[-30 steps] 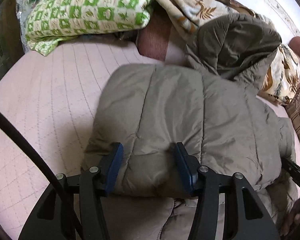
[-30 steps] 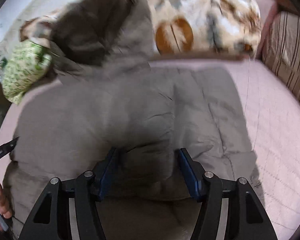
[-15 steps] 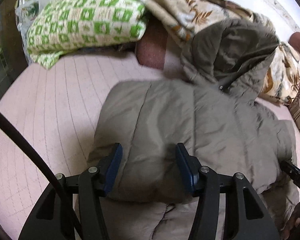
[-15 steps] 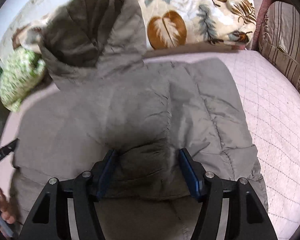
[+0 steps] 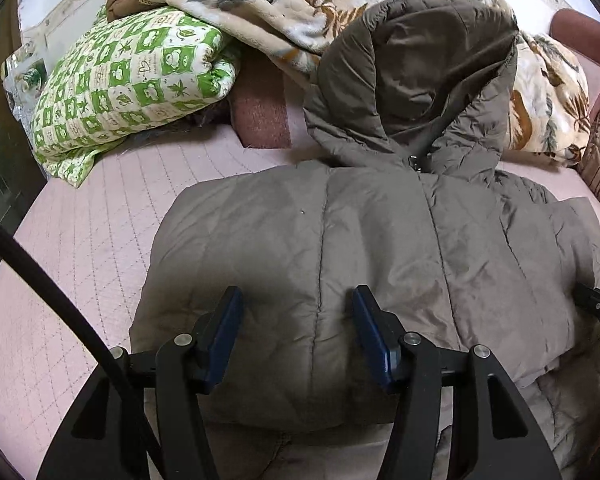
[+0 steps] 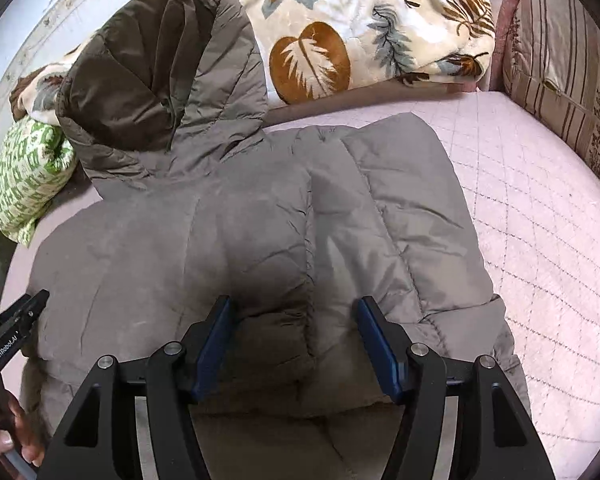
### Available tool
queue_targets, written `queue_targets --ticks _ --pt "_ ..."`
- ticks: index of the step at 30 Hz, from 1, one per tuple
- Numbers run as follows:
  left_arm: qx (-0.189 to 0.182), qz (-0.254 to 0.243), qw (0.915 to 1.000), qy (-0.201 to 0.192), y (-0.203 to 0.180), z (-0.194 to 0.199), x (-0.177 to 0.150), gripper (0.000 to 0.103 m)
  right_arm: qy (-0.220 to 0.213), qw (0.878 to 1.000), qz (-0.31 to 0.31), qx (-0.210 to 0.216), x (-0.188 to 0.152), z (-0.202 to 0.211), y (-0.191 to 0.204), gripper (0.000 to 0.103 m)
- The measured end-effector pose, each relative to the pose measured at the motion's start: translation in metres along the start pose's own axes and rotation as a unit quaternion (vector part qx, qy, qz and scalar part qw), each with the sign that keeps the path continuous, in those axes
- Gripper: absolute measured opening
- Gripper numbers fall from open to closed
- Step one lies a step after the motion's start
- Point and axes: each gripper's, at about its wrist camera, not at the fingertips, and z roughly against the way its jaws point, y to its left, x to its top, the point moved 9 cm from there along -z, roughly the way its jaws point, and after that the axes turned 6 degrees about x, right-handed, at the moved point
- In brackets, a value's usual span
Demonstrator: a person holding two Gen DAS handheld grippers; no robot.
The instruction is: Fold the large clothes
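- Left gripper (image 5: 296,332) straddled the near fold of the puffy jacket (image 5: 340,264), its blue jaws opening, apparently letting the padded edge go.
- Right gripper (image 6: 294,344) sat half-spread over the same folded edge; whether its pads pressed the fabric I could not tell.
- Compared with a second earlier, the jacket's folded bottom half had settled flat across the body on the pink quilted mattress (image 5: 80,248), so this fold looked finished.
- Slick, grey-olive quilted nylon, channel-stitched; the hood (image 5: 416,80) slumped against a leaf-print fleece blanket (image 6: 364,28), a green patterned quilt (image 5: 128,80) beside it.
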Motion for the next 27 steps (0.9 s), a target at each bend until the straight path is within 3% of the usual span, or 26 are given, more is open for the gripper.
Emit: queue_targets --ticks 4,11,16,20,27 --pt "0.000 0.004 1.0000 0.006 0.003 -0.005 -0.004 0.063 0.006 1.000 0.002 -0.003 -0.006 -0.007 -0.003 0.068" --pt "0.003 0.001 1.0000 0.005 0.003 -0.004 -0.007 0.064 0.007 1.000 0.000 -0.003 -0.005 -0.008 -0.001 0.068" --pt "-0.003 0.004 1.0000 0.000 0.003 0.005 -0.004 0.063 -0.007 1.000 -0.014 0.013 0.001 0.008 0.000 0.068" --pt "-0.006 -0.003 0.9999 -0.011 0.003 0.019 -0.001 0.063 -0.033 0.999 -0.019 -0.001 0.010 0.028 -0.010 0.068" --pt "-0.015 -0.006 0.9997 0.020 -0.002 0.003 -0.016 0.064 0.009 0.999 -0.028 -0.023 -0.005 0.014 -0.031 0.069"
